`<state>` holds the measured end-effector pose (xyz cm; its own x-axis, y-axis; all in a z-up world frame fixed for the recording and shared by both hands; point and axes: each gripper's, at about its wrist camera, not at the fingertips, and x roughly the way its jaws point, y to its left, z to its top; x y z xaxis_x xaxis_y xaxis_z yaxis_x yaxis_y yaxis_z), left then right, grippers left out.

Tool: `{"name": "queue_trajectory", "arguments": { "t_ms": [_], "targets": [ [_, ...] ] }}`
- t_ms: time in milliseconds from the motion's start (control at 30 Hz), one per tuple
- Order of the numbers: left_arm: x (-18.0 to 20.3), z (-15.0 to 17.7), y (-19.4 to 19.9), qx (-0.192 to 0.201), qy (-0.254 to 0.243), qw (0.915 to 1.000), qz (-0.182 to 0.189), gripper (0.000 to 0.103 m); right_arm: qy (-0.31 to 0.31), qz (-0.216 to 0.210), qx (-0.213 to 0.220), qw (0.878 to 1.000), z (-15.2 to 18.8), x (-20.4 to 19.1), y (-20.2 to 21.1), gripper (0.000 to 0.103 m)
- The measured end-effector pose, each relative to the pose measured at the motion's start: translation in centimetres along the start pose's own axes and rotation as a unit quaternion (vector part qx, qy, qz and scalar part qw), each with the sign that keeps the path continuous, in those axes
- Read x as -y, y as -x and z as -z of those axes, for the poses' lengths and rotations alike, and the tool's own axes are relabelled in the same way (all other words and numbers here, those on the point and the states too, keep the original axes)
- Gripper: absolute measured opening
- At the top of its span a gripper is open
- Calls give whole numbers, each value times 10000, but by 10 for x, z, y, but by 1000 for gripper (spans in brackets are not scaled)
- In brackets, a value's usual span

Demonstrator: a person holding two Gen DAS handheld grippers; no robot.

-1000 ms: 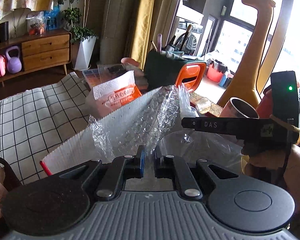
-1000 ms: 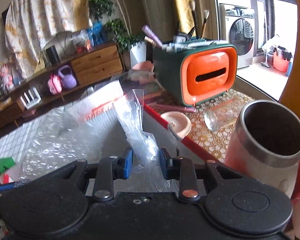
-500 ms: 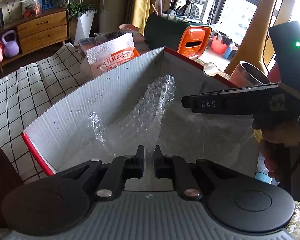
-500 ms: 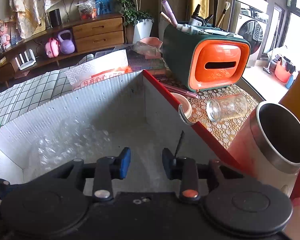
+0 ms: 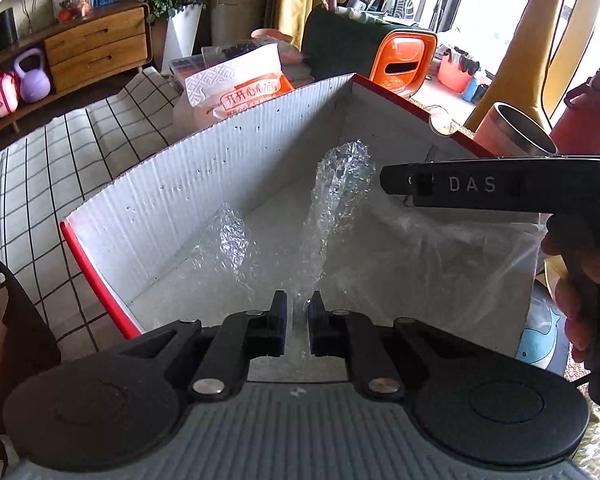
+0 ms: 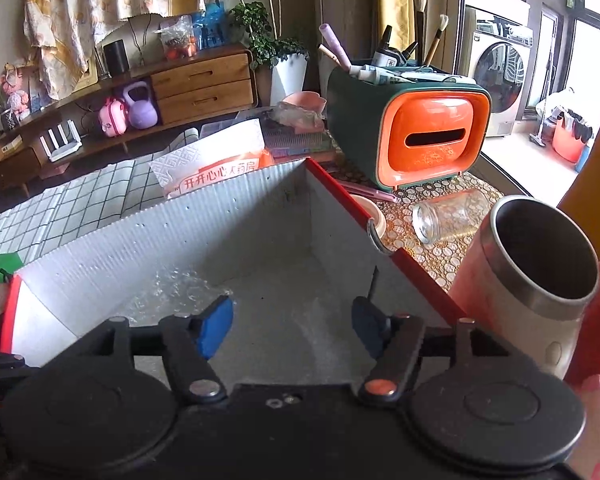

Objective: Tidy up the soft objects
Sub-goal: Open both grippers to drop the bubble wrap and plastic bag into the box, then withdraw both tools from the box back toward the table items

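Note:
A sheet of clear bubble wrap [image 5: 332,200] lies inside a white corrugated box with a red rim [image 5: 204,184]. My left gripper [image 5: 297,312] is shut on one bunched end of the wrap, which rises as a twisted strand over the box floor. In the right wrist view the box [image 6: 204,232] is seen from above, and part of the wrap [image 6: 168,292] rests on its floor at the left. My right gripper [image 6: 292,320] is open and empty above the box's near side. The right gripper's body [image 5: 480,188] also shows at the right of the left wrist view.
A steel-lined cup [image 6: 532,276], a fallen glass jar [image 6: 448,216] and an orange-fronted green organiser [image 6: 416,136] stand right of the box. A tissue pack [image 5: 236,84] lies behind it. A checked cloth [image 5: 40,168] covers the surface at the left.
Both grippers lowered the bubble wrap into the box. My right gripper let go of the wrap and opened wide. My left gripper still holds its end.

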<state>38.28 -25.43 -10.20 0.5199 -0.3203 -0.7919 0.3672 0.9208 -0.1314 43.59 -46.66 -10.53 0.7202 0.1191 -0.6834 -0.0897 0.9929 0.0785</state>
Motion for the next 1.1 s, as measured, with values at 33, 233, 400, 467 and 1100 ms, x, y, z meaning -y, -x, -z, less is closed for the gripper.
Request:
{"name": "queue_trajectory", "arguments": {
  "t_ms": [33,233,400,467,1100],
  "targets": [
    [2,0,2,35,-49,10000,-26,15,-17,-27,18,10000,0,1,3,68],
    [11,4,16,291,-277,9992,14,77,-140,-150,139,9997,1,3,22,73],
    [18,5,35,531,-325,9981,-15,78,-169,-195,304,9992,3,2,42,78],
    [19,7,44,602,-348,9976,-50,78,-205,-247,389,9987,4,2,52,81],
    [-10,54,171,1232,145,9923,31,83,-109,-995,1129,9886,36,-40,156,103]
  ]
}}
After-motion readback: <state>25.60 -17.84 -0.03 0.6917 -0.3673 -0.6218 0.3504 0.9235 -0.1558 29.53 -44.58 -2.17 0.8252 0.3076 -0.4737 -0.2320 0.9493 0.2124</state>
